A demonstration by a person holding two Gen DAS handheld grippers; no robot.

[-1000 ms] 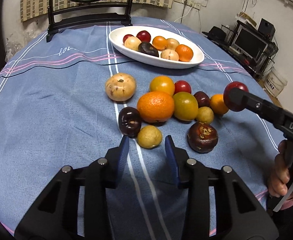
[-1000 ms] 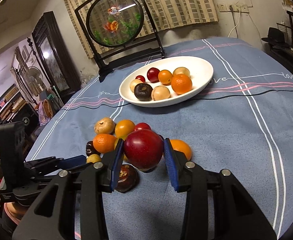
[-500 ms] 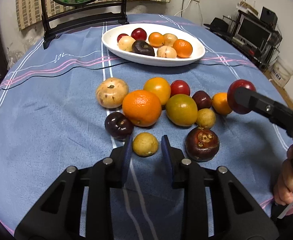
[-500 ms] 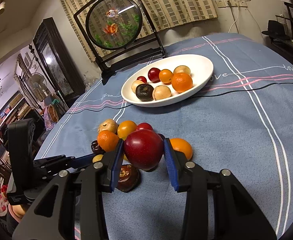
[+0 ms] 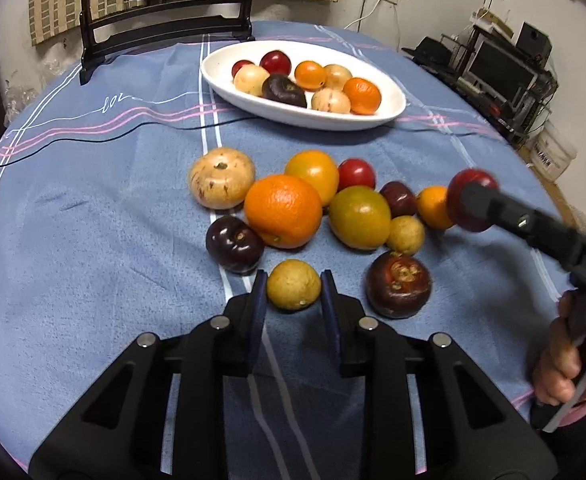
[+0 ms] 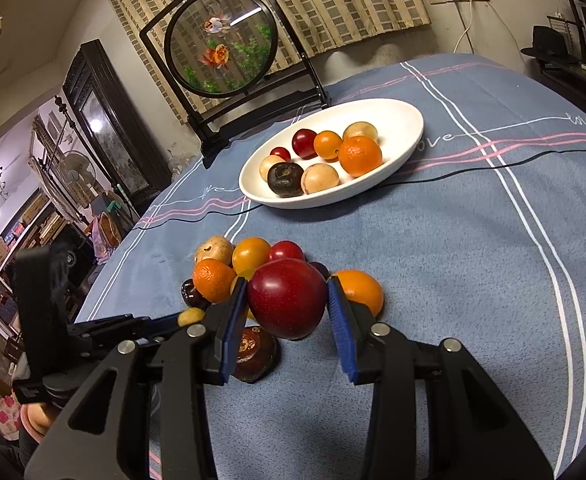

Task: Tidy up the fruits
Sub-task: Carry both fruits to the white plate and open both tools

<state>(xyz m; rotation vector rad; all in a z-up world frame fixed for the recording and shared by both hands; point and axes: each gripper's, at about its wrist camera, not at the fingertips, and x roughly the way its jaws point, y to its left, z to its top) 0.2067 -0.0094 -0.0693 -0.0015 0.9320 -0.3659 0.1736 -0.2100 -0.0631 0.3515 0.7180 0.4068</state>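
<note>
A pile of loose fruit lies on the blue tablecloth: a large orange (image 5: 283, 211), a tan fruit (image 5: 221, 178), dark purple fruits (image 5: 235, 244) and others. My left gripper (image 5: 293, 286) has closed around a small yellow fruit (image 5: 293, 285), its pads touching both sides, low on the cloth. My right gripper (image 6: 287, 300) is shut on a red apple (image 6: 287, 299), held above the pile; it shows in the left wrist view (image 5: 471, 200). A white oval bowl (image 5: 393, 114) with several fruits stands beyond the pile.
A round fish picture on a black stand (image 6: 221, 46) stands behind the bowl at the table's far edge. A black cable (image 6: 473, 170) runs across the cloth near the bowl. Shelves with electronics (image 5: 501, 68) stand off to the right.
My left gripper moved forward and narrowed its jaws onto the small yellow fruit. My right gripper lifted the red apple slightly and stayed shut on it.
</note>
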